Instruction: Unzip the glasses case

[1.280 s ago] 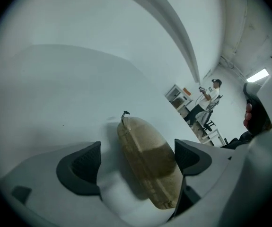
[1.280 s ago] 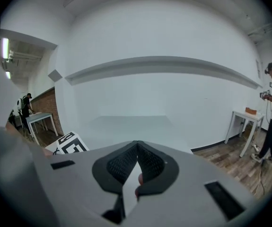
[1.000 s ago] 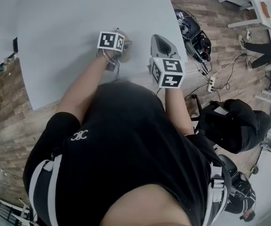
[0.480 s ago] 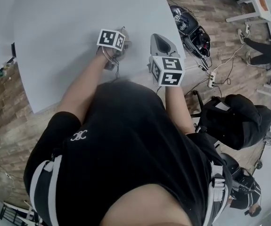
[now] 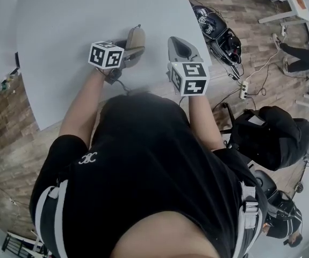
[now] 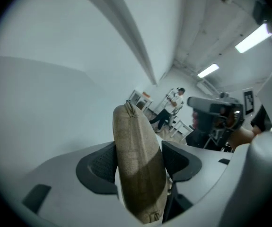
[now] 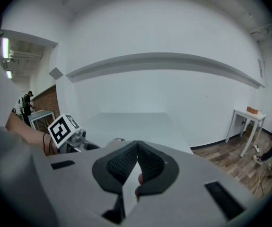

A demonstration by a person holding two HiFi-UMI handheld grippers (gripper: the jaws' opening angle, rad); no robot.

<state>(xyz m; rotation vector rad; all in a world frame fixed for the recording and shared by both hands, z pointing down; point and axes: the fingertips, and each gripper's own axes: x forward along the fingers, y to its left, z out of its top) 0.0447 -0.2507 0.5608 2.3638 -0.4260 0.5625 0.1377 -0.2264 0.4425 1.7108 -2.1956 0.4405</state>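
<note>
Two grippers hang over the white table (image 5: 79, 15). The left gripper (image 5: 124, 51) has just been closing its jaws, and the pads now pinch the tan glasses case (image 6: 135, 141) on edge between them. The case's far tip points to about one o'clock in the head view. Just beside it at three o'clock, the right gripper (image 7: 136, 162) is clenched on nothing.
</note>
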